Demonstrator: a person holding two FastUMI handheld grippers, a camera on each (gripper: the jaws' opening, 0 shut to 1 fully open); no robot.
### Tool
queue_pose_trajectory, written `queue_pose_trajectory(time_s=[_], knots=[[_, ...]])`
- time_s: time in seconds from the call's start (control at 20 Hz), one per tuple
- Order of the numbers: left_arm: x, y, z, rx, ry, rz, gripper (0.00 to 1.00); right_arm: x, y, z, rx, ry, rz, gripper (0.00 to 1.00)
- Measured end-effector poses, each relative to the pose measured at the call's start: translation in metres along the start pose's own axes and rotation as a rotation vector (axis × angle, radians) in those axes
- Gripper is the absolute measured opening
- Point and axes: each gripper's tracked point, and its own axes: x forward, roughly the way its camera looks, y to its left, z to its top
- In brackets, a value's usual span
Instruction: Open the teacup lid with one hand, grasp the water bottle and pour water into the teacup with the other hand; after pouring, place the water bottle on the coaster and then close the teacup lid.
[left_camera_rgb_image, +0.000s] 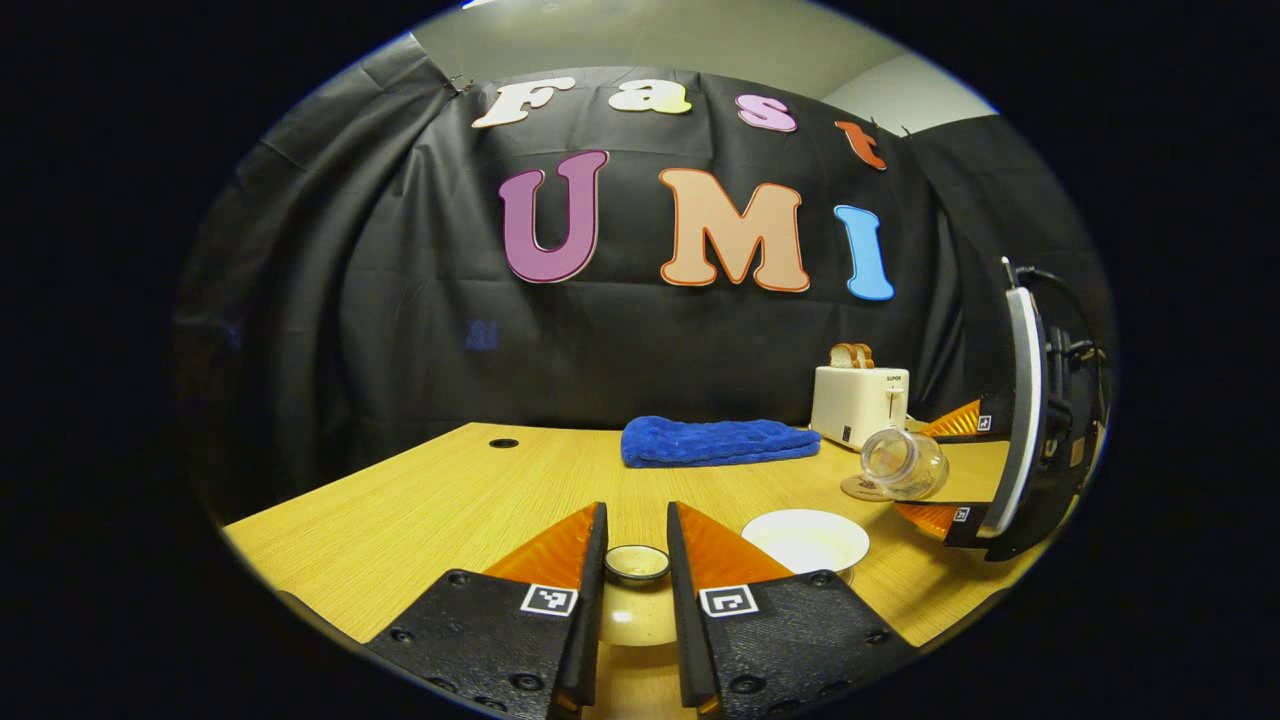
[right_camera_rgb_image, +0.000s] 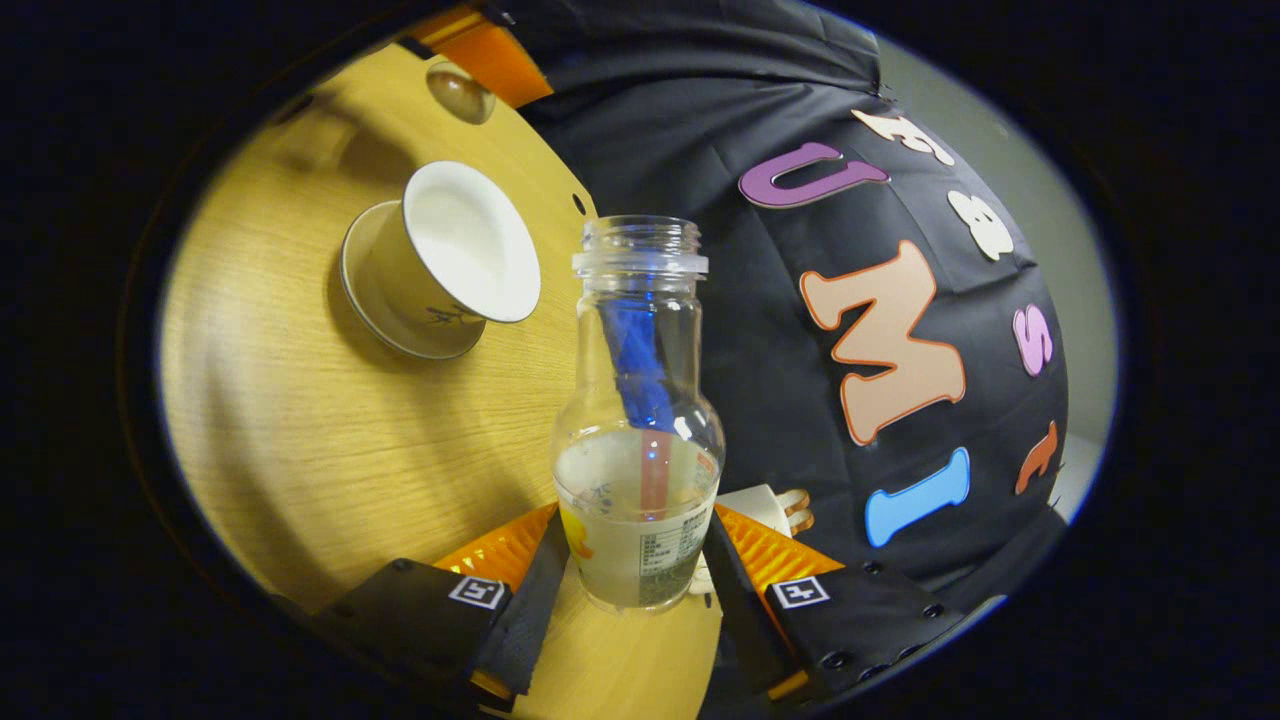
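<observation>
A: Which step is this?

B: The pour, by my reading. Low centre of the left gripper view, the left gripper (left_camera_rgb_image: 637, 570) has its 2 fingers pressed on the lid (left_camera_rgb_image: 637, 563) by its knob, lifted clear of the cup. The cup (left_camera_rgb_image: 806, 541) stands open just right of it, and I can't tell whether any water is in it.

A: And the bottle?

B: At the right of that view the bottle (left_camera_rgb_image: 903, 463) is tipped on its side above the coaster (left_camera_rgb_image: 862, 489), mouth toward the cup, in the right gripper (left_camera_rgb_image: 950, 470). In the right gripper view that gripper (right_camera_rgb_image: 632, 560) is clamped on the bottle's lower body (right_camera_rgb_image: 638, 440), uncapped, some water low inside, and the cup (right_camera_rgb_image: 445, 262) sits at upper left, short of the mouth.

A: So what does the next move call for?

B: Probably bringing the mouth over the cup's rim and tipping further. The coaster and the lid come afterwards.

A: What about the surface and the room?

B: A pale wood bench (left_camera_rgb_image: 420, 500) with a small hole at its far left. Then a folded blue cloth (left_camera_rgb_image: 715, 441) at the back centre, and right of it a white toaster (left_camera_rgb_image: 858, 403) holding bread. Black drape behind.
</observation>
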Motion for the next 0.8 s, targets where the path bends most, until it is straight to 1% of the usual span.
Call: queue_pose_trajectory(time_s=[0.05, 0.1, 0.25, 0.45, 0.8], knots=[[0.001, 0.000, 0.001, -0.001, 0.000, 0.001, 0.29, 0.004, 0.001, 0.001, -0.036, -0.003, -0.007, 0.81], [0.000, 0.001, -0.001, -0.001, 0.000, 0.001, 0.30, 0.005, 0.004, 0.001, -0.062, -0.001, -0.005, 0.81], [0.000, 0.000, 0.000, 0.000, 0.000, -0.002, 0.30, 0.009, 0.009, -0.002, -0.099, 0.010, 0.006, 0.81], [0.000, 0.001, -0.001, 0.001, 0.001, -0.003, 0.30, 0.011, -0.004, 0.002, -0.194, 0.006, -0.045, 0.82], [0.000, -0.001, -0.001, 0.000, 0.002, -0.007, 0.29, 0.012, -0.010, 0.005, -0.309, -0.007, -0.074, 0.81]])
